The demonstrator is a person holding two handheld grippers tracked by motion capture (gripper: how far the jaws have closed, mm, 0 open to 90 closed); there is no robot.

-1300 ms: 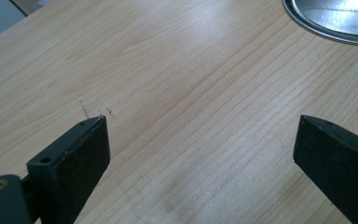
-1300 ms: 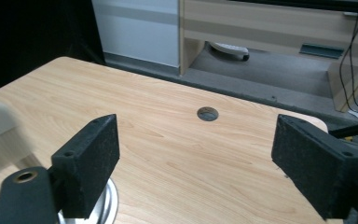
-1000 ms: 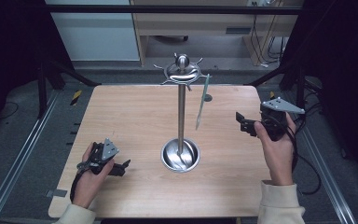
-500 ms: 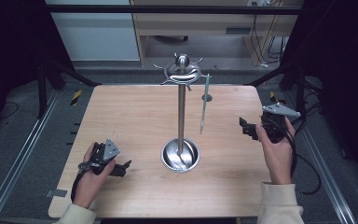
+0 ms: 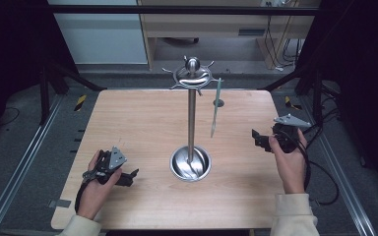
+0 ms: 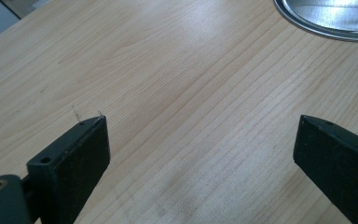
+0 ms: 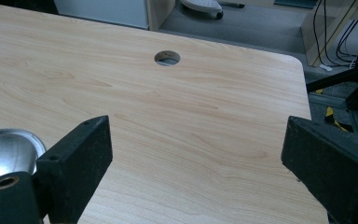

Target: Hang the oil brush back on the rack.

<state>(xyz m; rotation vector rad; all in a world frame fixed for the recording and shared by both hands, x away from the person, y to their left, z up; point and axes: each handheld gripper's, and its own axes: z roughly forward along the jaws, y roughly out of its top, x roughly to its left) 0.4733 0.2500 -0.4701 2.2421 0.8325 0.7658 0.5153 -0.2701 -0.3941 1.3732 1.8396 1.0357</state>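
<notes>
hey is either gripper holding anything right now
No. The left gripper and right gripper both stand open over bare table, nothing between their jaws.

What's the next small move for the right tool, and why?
Probably lift the right tool toward the utensil hanging from the stand. Its jaws stand open and hold nothing, the utensil is the only loose item, and it hangs on that tool's side.

Matt wood table (image 5: 142, 118), shiny metal stand (image 5: 191, 123)
</notes>
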